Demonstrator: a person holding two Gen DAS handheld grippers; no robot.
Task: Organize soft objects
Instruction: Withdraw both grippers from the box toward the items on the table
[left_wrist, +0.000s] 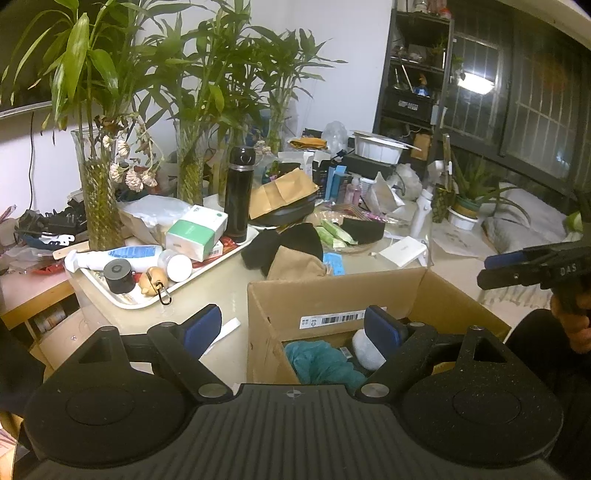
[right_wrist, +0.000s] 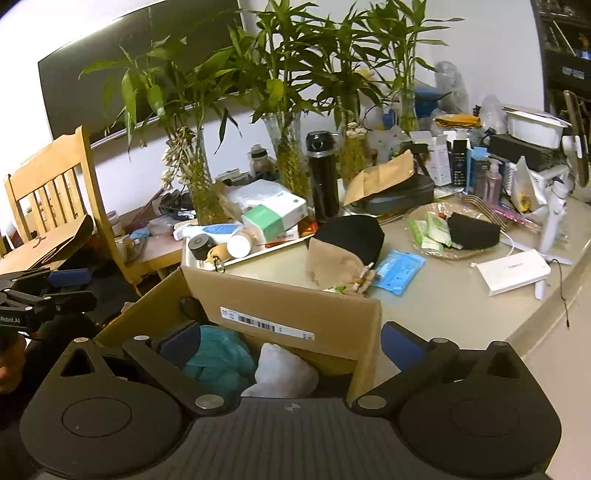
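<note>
An open cardboard box (left_wrist: 332, 295) (right_wrist: 280, 302) stands at the table's near edge. It holds a teal cloth (left_wrist: 321, 362) (right_wrist: 218, 358) and a white soft item (left_wrist: 365, 350) (right_wrist: 284, 369). On the table behind it lie a black soft cap (left_wrist: 280, 243) (right_wrist: 351, 236), a tan cloth pouch (left_wrist: 295, 264) (right_wrist: 336, 266) and another black soft item (right_wrist: 472, 230). My left gripper (left_wrist: 295, 328) is open and empty above the box's left wall. My right gripper (right_wrist: 291, 343) is open and empty over the box; it also shows at the right edge of the left wrist view (left_wrist: 495, 269).
A white tray (left_wrist: 129, 299) holds bottles, a green-and-white carton (left_wrist: 195, 232) and small items. A black flask (left_wrist: 239, 192), glass vases with plants (left_wrist: 99, 206), a blue packet (right_wrist: 397, 271), a white flat box (right_wrist: 511, 271) and a wooden chair (right_wrist: 55, 192) surround the box.
</note>
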